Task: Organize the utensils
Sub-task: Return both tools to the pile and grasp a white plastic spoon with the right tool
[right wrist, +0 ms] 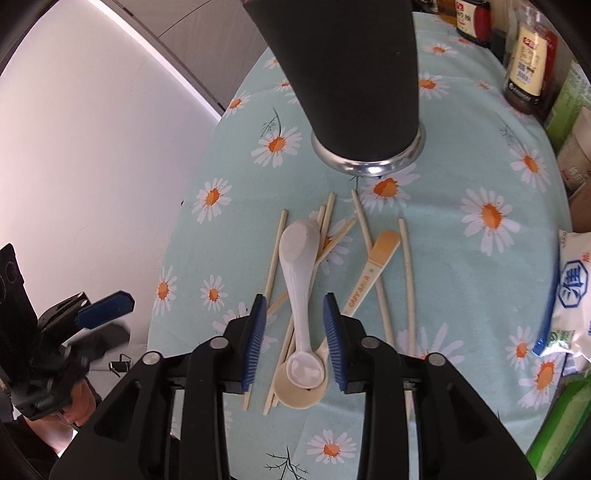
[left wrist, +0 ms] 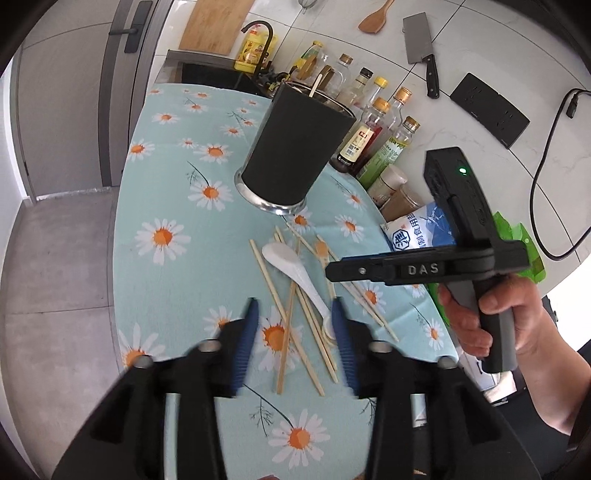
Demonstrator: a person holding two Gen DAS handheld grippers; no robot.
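A black utensil cup [left wrist: 295, 147] with a steel base stands on the daisy tablecloth [left wrist: 170, 177]; a stick pokes out of it. In front lie several wooden chopsticks [left wrist: 288, 328], a white spoon [left wrist: 295, 273] and a beige spoon [right wrist: 373, 266] in a loose pile. My left gripper [left wrist: 295, 317] is open above the near end of the pile. My right gripper [right wrist: 295, 306] is open, its blue pads either side of the white spoon [right wrist: 297, 273] handle, above it. The cup [right wrist: 354, 74] stands just beyond. The right gripper body [left wrist: 424, 269] shows in the left wrist view.
Sauce and oil bottles [left wrist: 373, 133] line the wall behind the cup. A salt bag [left wrist: 417, 232] and green packaging [left wrist: 517, 240] lie at the right edge. A cleaver [left wrist: 421, 48] and wooden spatula [left wrist: 375, 18] hang on the wall. The sink [left wrist: 210, 74] is beyond the cloth.
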